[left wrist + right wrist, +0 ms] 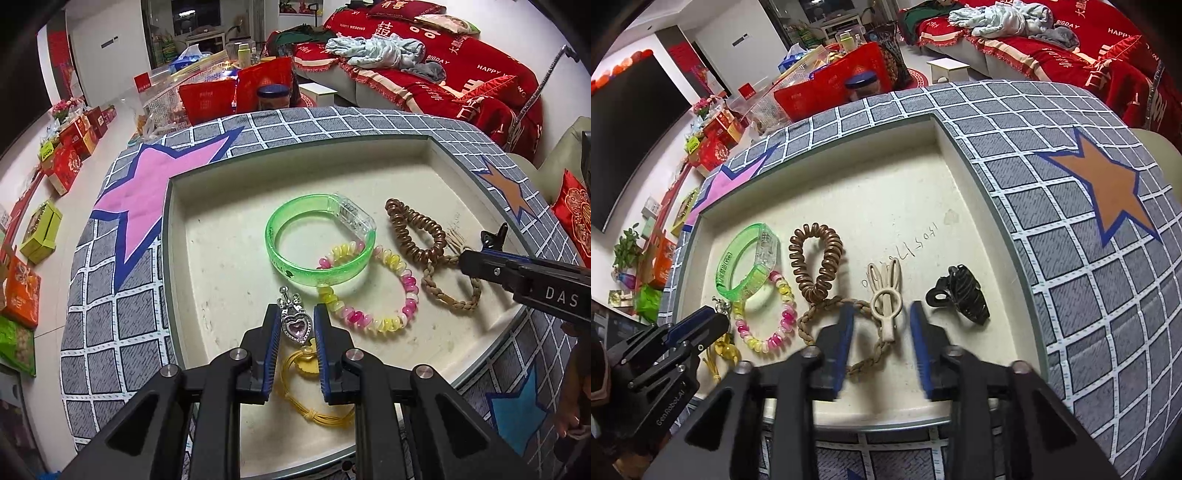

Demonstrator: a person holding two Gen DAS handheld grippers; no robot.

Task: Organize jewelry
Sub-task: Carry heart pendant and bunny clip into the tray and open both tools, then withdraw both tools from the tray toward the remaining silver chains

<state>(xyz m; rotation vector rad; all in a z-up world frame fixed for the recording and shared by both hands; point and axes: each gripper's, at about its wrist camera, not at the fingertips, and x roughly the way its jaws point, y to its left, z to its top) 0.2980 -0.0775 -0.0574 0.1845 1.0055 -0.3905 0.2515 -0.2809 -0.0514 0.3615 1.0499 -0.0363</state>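
In the left wrist view, the left gripper [295, 317] has its fingers [271, 332] set narrow around a silver heart charm [295, 326] with a pink stone; the pads sit right at its sides, and whether they press on it cannot be told for sure, though they look closed on it. A yellow cord [314, 406] trails from the charm toward the near edge of the cream tray [207, 258]. Just beyond lie a green bangle [291, 258], a pink-and-yellow bead bracelet [384, 317], a brown coil hair tie [413, 236] and a braided cord bracelet [450, 295]; the right gripper [465, 258] reaches in from the right. In the right wrist view, the right gripper [882, 314] has its fingers [846, 332] apart, not touching the beige hair clip [886, 306] lying between them on the tray. A black claw clip [960, 295] lies just right, apart from the fingers. The tray sits on a grid-patterned worktop [1071, 258].
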